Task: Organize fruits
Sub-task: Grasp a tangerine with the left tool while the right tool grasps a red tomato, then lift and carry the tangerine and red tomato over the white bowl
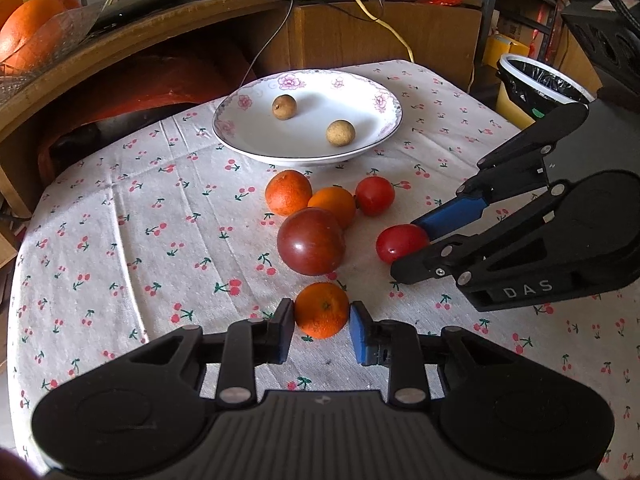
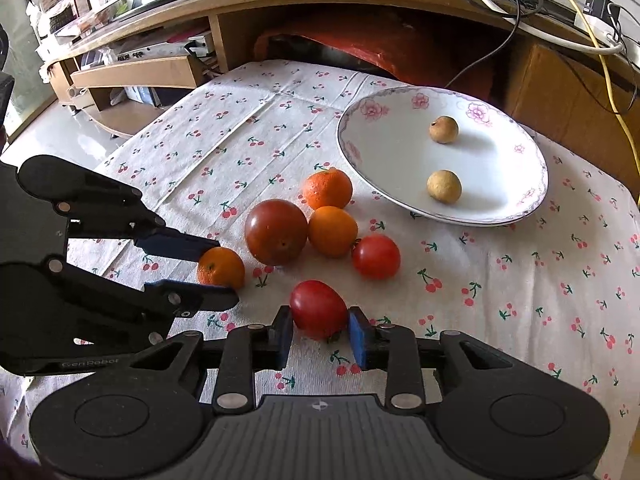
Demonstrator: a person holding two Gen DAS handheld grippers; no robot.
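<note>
A white flowered plate [image 1: 312, 140] [image 2: 384, 152] at the back of the cherry-print table holds two brown longans [image 1: 284, 107] [image 2: 444, 186]. In front of it lie a big dark red tomato [image 1: 311, 240] [image 2: 276, 232], two oranges [image 1: 288, 192] [image 1: 333, 206] and a small red tomato [image 1: 375, 195] [image 2: 376, 256]. My left gripper [image 1: 322, 314] [image 2: 225, 272] is shut on a small orange [image 1: 322, 304] [image 2: 221, 268] that rests on the cloth. My right gripper [image 2: 320, 314] [image 1: 406, 247] is shut on a red tomato [image 2: 319, 306] [image 1: 400, 242], also on the cloth.
A wooden desk [image 1: 168, 24] with cables runs behind the table and carries a glass bowl of oranges [image 1: 28, 28]. A bin with a black liner [image 1: 536, 84] stands off the table's far right corner. The cloth to the left of the fruits is bare [image 1: 120, 200].
</note>
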